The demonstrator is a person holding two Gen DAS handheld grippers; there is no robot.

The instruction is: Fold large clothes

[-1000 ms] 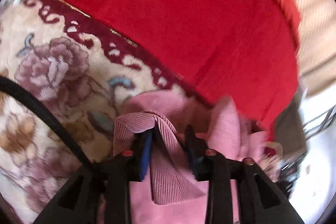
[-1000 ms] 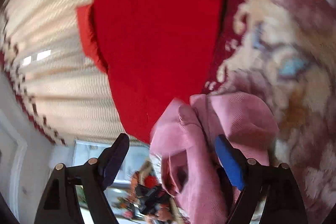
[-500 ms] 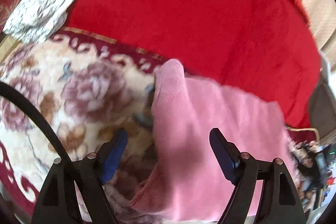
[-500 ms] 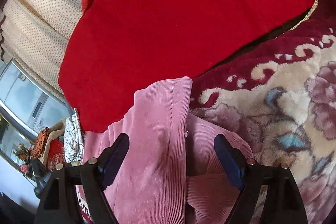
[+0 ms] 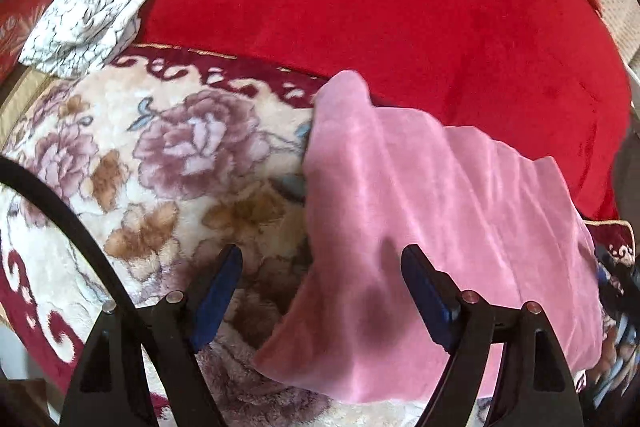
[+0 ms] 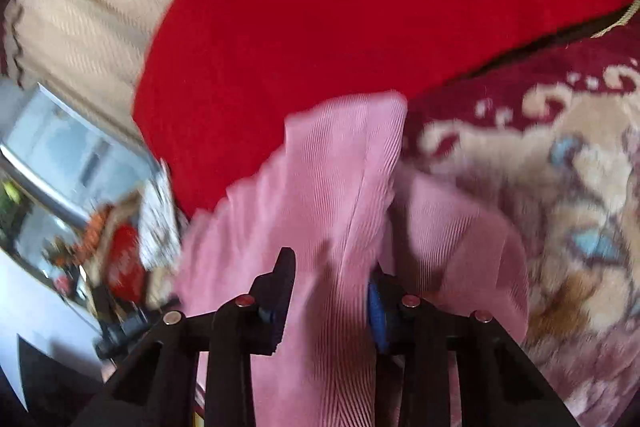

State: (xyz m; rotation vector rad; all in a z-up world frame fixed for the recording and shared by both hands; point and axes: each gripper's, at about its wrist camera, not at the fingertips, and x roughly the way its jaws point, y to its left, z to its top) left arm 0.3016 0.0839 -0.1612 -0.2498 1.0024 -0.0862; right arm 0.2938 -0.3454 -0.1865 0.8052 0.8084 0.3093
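Observation:
A pink ribbed garment (image 5: 440,207) lies part-folded on a floral plush blanket (image 5: 180,147), its far edge touching a red blanket (image 5: 380,7). My left gripper (image 5: 322,255) hovers open over the garment's left edge, touching nothing. In the right wrist view the pink garment (image 6: 328,167) is bunched into a raised fold. My right gripper (image 6: 330,267) is closing, with that fold filling the gap between its jaws and touching both pads.
A folded white cloth with dark vein pattern (image 5: 92,11) sits at the far left on the red blanket. A black cable (image 5: 60,211) crosses the lower left. Beige curtains (image 6: 80,7) and cluttered furniture (image 6: 100,259) lie beyond the red blanket (image 6: 340,7).
My left gripper let go of the pink fold, opened wide and drew back; the garment now lies flatter. My right gripper, open before, has narrowed around a raised fold.

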